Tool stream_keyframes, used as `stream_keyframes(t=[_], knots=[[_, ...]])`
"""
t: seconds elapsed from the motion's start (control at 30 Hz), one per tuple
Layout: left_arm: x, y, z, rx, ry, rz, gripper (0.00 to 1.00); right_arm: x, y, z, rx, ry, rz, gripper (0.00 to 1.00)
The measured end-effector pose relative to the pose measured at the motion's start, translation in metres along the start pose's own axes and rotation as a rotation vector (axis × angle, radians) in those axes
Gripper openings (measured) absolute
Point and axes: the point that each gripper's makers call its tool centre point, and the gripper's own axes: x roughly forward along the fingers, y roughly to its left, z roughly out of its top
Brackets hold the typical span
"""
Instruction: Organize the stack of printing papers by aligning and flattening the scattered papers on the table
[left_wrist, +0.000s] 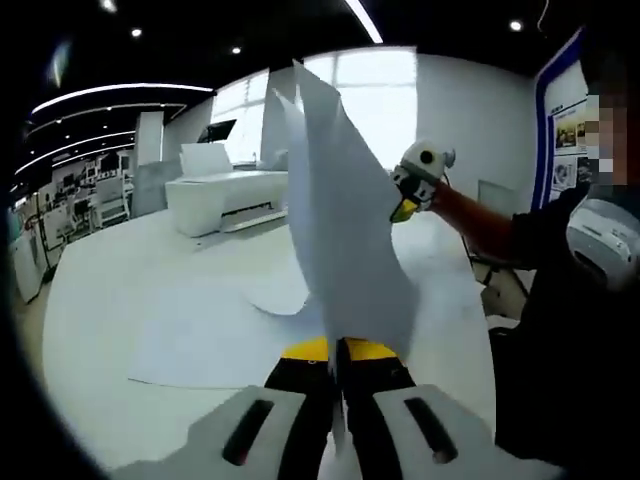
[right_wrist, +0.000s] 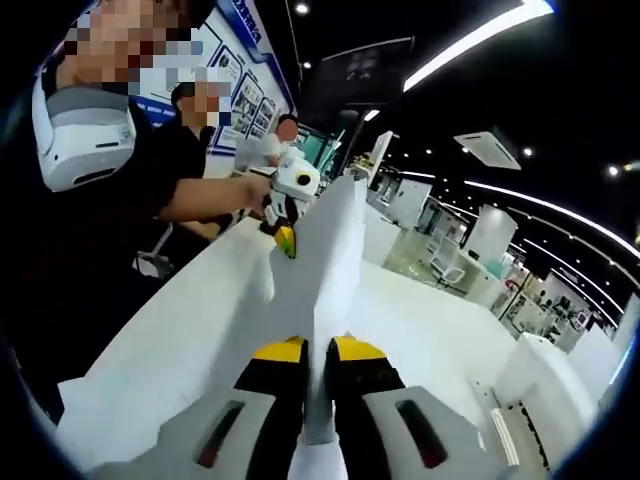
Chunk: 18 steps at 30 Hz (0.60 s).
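Both the left gripper and right gripper have jaws clamped on opposite edges of the printing papers: light, floppy sheets, best pinched at the edges, bowing above the surface.

Left gripper and right gripper, jaws closed, raised facing each other; bare forearm extended.

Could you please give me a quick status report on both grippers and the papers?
Both hand-held grippers, left and right, shut on lifted paper sheets. More sheets lie on table. Printer behind, clear.
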Motion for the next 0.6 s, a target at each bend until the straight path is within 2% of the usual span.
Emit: stream_keyframes(t=[0.13,0.47,0.6], knots=[[-0.001,-0.004,0.003,-0.001,-0.01,-0.006,0.06,-0.001,-0.008,-0.004,0.005,0.008,-0.037,0.16],[-0.008,-0.001,0.005,0.124,0.007,0.066,0.06,-0.007,-0.013,0.001,0.009,-0.008,-0.084,0.27],[-0.013,0.001,0.01,0.182,-0.01,0.099,0.06,-0.015,-0.022,0.006,0.018,-0.035,-0.144,0.32]])
